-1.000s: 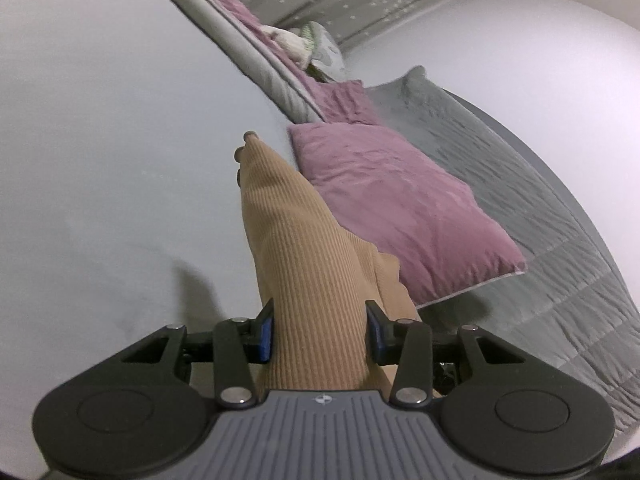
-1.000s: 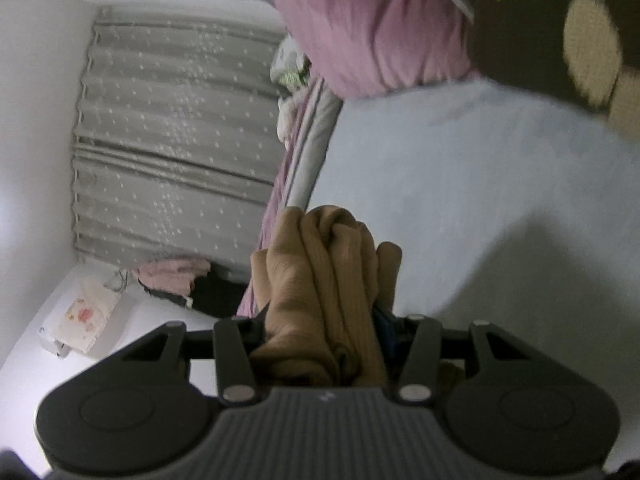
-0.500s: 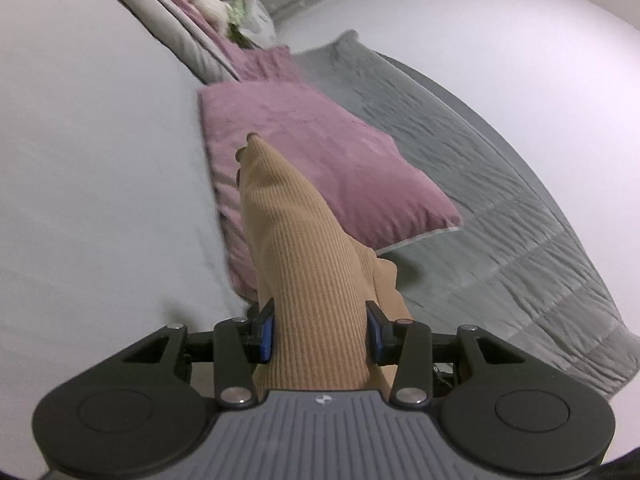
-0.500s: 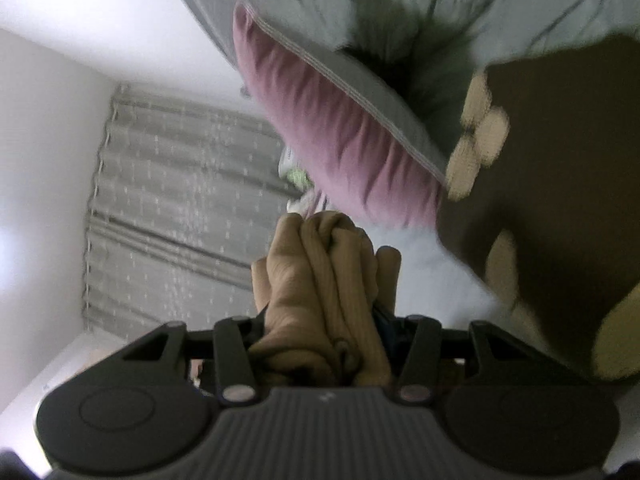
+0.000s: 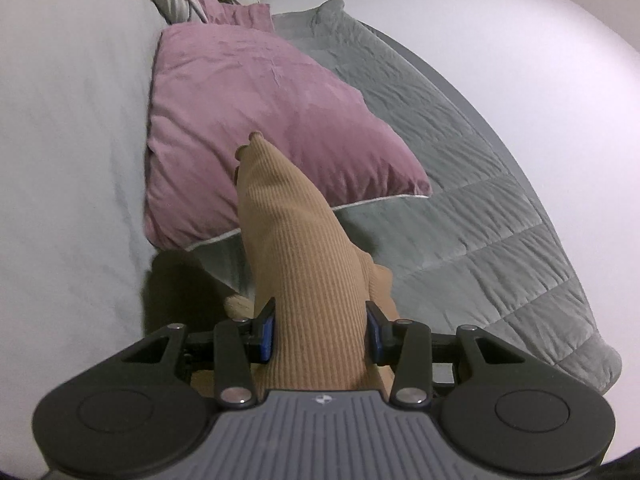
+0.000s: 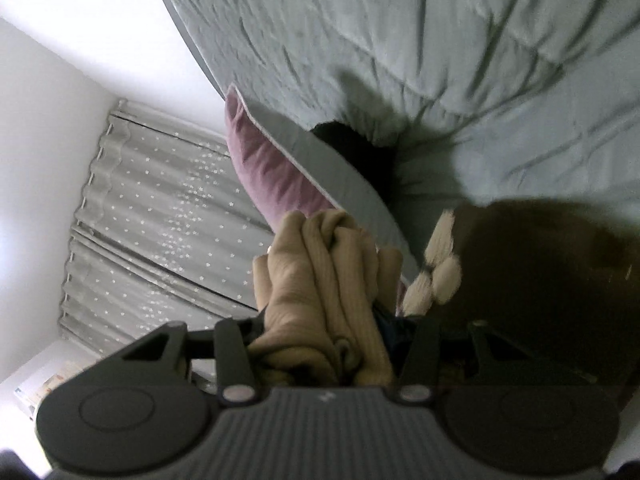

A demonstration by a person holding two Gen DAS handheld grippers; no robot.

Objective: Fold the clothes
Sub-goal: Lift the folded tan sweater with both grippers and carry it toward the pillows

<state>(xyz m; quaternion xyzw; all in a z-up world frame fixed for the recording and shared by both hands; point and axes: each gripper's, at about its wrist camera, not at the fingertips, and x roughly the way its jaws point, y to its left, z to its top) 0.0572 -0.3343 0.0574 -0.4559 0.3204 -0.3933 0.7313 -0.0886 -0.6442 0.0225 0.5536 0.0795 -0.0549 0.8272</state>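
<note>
Left wrist view: the left gripper (image 5: 320, 326) has its jaws clenched on a flat ribbed strip of the tan garment (image 5: 304, 264), mid-frame above the pink pillow (image 5: 260, 92), likely to keep one edge taut.

Right wrist view: the right gripper (image 6: 328, 344) grasps the garment's bunched end, lower centre, raised clear of the grey quilt (image 6: 400, 40) for folding.

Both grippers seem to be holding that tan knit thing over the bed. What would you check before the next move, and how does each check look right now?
1. Left gripper shut on the tan garment: ok.
2. Right gripper shut on bunched garment: ok.
3. Garment spread flat for folding: not ok, bunched.
4. Pink pillow out of the way: not ok, directly ahead.
5. Bare sheet to lay it on: ok.
6. Brown spotted cloth clear of right gripper: cannot tell.
</note>
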